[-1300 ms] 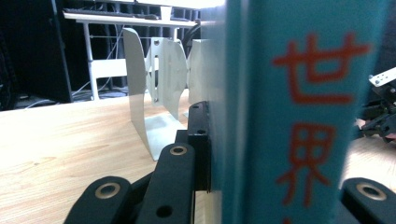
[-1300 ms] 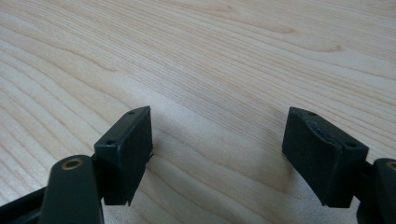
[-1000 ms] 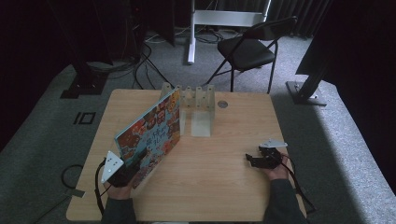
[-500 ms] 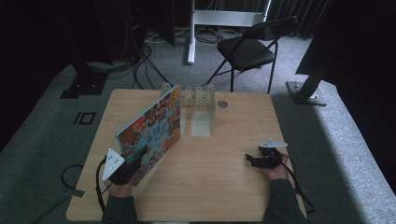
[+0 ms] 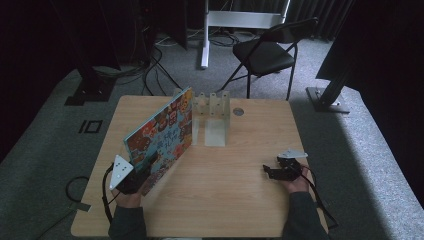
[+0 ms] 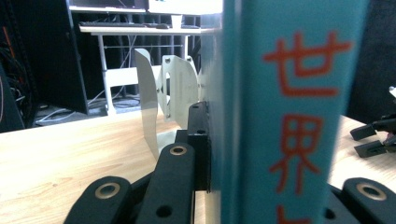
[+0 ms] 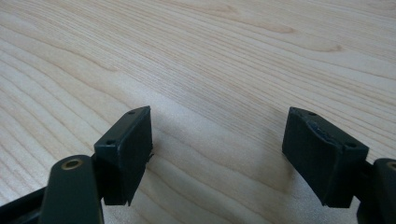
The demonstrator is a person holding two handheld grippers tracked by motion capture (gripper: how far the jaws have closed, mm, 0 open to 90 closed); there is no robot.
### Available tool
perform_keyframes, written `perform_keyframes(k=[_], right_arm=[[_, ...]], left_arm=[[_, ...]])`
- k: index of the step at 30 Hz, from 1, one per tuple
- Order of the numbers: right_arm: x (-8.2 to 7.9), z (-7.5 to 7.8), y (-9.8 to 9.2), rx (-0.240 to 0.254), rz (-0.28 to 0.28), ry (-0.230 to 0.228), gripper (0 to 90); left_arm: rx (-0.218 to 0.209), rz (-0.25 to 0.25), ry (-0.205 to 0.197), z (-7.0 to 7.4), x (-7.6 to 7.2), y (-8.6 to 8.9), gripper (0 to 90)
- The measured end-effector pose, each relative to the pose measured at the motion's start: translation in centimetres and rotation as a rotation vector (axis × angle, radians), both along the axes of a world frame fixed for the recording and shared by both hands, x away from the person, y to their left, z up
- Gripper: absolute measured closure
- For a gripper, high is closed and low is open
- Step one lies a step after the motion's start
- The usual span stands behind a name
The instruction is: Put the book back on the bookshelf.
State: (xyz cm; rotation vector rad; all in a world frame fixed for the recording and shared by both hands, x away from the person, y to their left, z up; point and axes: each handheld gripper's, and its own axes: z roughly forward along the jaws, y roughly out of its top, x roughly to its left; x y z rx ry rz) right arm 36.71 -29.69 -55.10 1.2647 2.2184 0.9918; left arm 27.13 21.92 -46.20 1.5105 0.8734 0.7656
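Picture book (image 5: 162, 134), colourful cover, stands on edge and tilted, its near corner clamped in the left tool (image 5: 142, 167) at the worktop (image 5: 235, 195) front-left. Beyond the book's far end sits a clear slotted book rack (image 5: 212, 106), its slots empty. From the left tool's own camera, the teal spine (image 6: 289, 112) with red characters fills the middle, jaws pressed on both sides, rack dividers (image 6: 168, 88) just behind. Well off to that tool's right, the right tool (image 5: 272, 172) rests low, jaws spread wide over bare wood (image 7: 219, 70), gripping nothing.
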Motion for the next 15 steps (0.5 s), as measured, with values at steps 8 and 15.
perform_keyframes(k=[8,15], right_arm=[[0.0,0.0,0.0,0.0,0.0,0.0,24.1],[0.0,0.0,0.0,0.0,0.0,0.001,24.1]], left_arm=[[0.001,0.008,-0.004,0.37,0.65,-0.14,80.8],[-0.006,0.027,-0.005,0.33,0.77,-0.23,80.8]])
